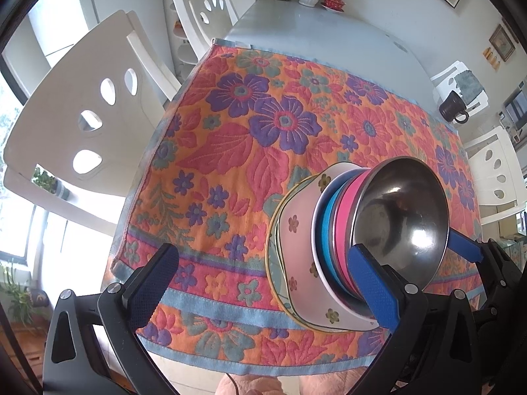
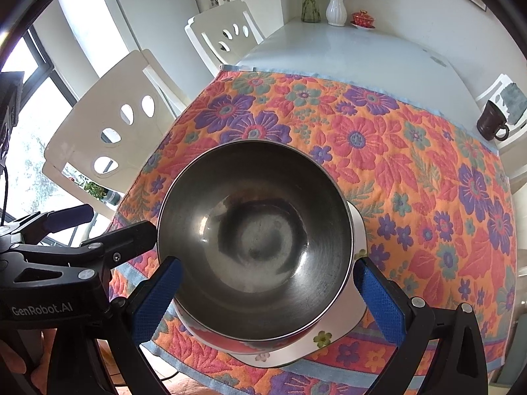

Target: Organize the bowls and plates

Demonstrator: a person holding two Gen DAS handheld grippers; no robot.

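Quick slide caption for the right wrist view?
Right gripper straddles the steel bowl topping the stacked dishes on the floral cloth.

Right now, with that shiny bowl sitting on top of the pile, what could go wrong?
1. The steel bowl tops a pile of pink and blue bowls on a flowered dish; the right gripper has its fingers on either side of it, so a bump could shift the pile.
2. The pile stands near the front edge of the floral cloth, so it might slide off.
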